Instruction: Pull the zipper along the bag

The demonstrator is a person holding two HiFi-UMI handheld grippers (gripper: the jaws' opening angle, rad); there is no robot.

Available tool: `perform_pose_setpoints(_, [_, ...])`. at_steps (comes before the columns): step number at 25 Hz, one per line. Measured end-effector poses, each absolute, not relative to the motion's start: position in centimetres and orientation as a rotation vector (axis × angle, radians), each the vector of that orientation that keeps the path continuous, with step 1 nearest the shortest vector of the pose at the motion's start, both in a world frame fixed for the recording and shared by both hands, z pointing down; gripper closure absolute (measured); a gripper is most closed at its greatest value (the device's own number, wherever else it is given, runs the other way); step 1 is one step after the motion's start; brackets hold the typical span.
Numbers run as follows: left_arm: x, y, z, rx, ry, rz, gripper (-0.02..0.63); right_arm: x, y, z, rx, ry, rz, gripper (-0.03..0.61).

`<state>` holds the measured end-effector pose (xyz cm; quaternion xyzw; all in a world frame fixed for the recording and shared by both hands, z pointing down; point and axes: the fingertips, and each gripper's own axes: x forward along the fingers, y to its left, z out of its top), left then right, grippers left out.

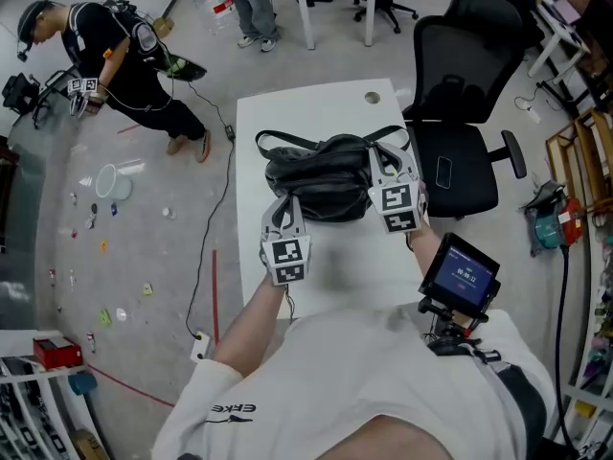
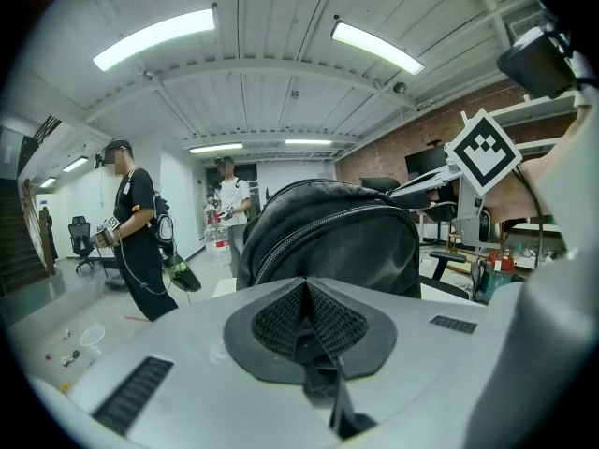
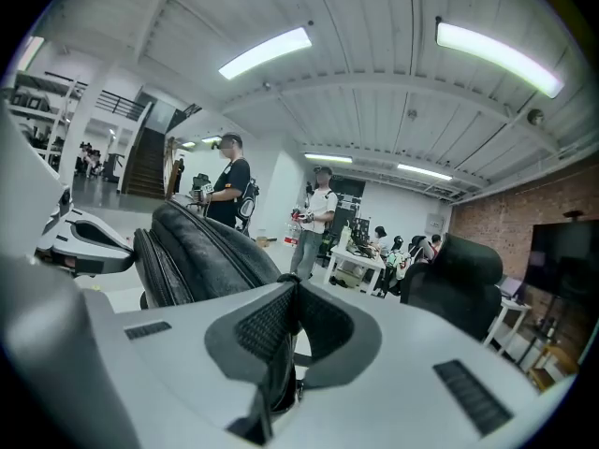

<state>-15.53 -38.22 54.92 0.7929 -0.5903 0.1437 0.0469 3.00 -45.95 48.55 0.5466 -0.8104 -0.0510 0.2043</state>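
Observation:
A black leather bag (image 1: 321, 175) lies on the white table (image 1: 287, 113), its straps spread toward the far side. My left gripper (image 1: 285, 202) is at the bag's near left corner. In the left gripper view its jaws (image 2: 304, 293) are shut with a thin dark strip of the bag between the pads, and the bag (image 2: 346, 241) with its zipper line rises just beyond. My right gripper (image 1: 388, 153) is at the bag's right end. Its jaws (image 3: 292, 288) are shut on a black leathery tab or strap of the bag (image 3: 201, 251); which part I cannot tell.
A black office chair (image 1: 460, 94) stands right of the table. A person in black (image 1: 124, 60) stands at the far left among small items on the floor. A cable runs along the table's left side. A small screen (image 1: 465, 276) sits by my right forearm.

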Motion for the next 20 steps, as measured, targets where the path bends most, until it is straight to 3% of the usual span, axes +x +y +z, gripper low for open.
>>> perform_pose_setpoints(20, [-17.4, -39.4, 55.9, 2.545, -1.675, 0.442, 0.603, 0.2, -45.4, 45.4, 1.575, -2.218, -0.186, 0.558])
